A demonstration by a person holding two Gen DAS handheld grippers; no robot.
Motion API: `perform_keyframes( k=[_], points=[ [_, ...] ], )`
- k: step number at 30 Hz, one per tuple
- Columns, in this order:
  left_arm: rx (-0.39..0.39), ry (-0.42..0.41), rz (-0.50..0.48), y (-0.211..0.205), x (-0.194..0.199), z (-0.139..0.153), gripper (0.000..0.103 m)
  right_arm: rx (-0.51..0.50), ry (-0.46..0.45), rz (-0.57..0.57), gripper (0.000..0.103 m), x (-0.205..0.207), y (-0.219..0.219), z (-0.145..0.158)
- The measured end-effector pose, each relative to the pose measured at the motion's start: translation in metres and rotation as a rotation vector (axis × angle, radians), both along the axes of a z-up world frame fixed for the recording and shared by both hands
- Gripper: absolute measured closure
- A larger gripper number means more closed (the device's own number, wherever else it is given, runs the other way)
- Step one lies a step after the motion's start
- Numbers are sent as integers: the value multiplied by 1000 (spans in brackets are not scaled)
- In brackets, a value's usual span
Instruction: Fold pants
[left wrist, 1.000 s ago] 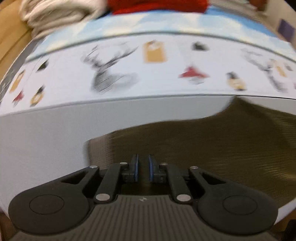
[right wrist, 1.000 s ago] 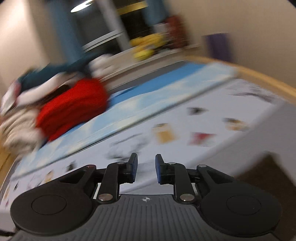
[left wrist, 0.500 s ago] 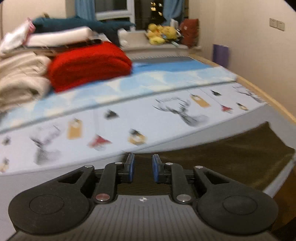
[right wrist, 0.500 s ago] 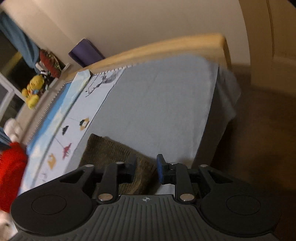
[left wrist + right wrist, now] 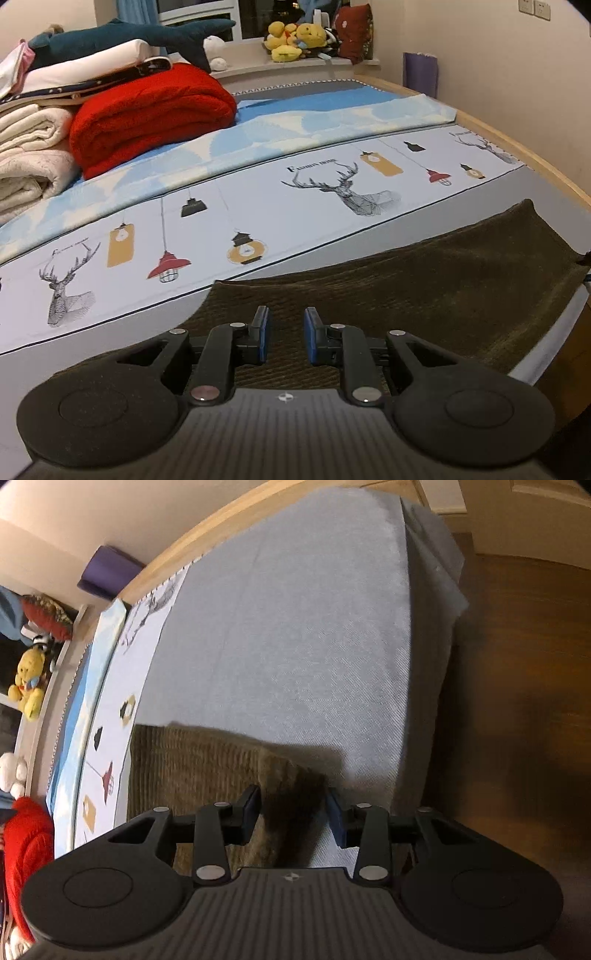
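Note:
Brown corduroy pants (image 5: 424,280) lie flat on the grey sheet near the bed's front edge. My left gripper (image 5: 285,338) hovers low over their left part. Its blue pads (image 5: 263,332) stand a narrow gap apart, with nothing pinched between them. In the right wrist view the same pants (image 5: 192,760) end in a corner close to the bed's side edge. My right gripper (image 5: 293,812) hangs over that corner with its jaws wider apart. The cloth lies beneath and between the fingers, and the pads do not press on it.
A red blanket (image 5: 147,114) and cream blankets (image 5: 29,155) are stacked at the far left of the bed. Plush toys (image 5: 295,37) sit on the window sill. The grey sheet (image 5: 295,627) drops off to a wooden floor (image 5: 517,701) on the right.
The left gripper has swung left along the pants and its jaws have parted a little. The right gripper has dropped, rolled over the pants' corner by the bed edge and opened wider.

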State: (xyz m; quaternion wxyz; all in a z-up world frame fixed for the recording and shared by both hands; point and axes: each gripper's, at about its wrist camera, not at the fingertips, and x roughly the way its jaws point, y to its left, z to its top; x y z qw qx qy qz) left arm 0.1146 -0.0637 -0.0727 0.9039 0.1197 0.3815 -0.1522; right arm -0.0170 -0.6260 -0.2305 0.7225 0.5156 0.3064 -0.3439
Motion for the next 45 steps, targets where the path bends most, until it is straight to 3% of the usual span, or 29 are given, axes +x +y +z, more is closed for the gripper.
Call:
perform_keyframes(
  k=[5,16,21,25,28,32,36,39,41,43,45],
  points=[
    [17,-3,51,17,0,5,81,-59,27,-2,75,9,5,-1],
    [13,-13,98,43,-2,13,81,-301,-8,38,77,18,46,50],
    [8,-21,116,55,-5,17,81,-530,-1,153,78,36,85,83],
    [3,-29,153,68,-5,21,81,-740,-54,295,78,53,138,112],
    [-4,-24,185,80,-3,22,81,-802,-123,369,78,62,176,124],
    [-16,-14,223,94,-2,23,81,-879,-147,448,78,72,225,133],
    [-27,-3,257,106,-1,24,81,-1047,-272,669,78,72,313,145],
    [-25,0,275,111,-1,24,81,-1128,-426,912,78,59,389,142],
    [-28,4,284,113,0,24,81,-1130,-508,1108,78,49,436,129],
    [-32,11,294,114,2,23,81,-1073,-508,1330,76,45,477,103],
    [-39,20,297,115,2,23,81,-978,-388,1554,75,49,510,68]
  ],
)
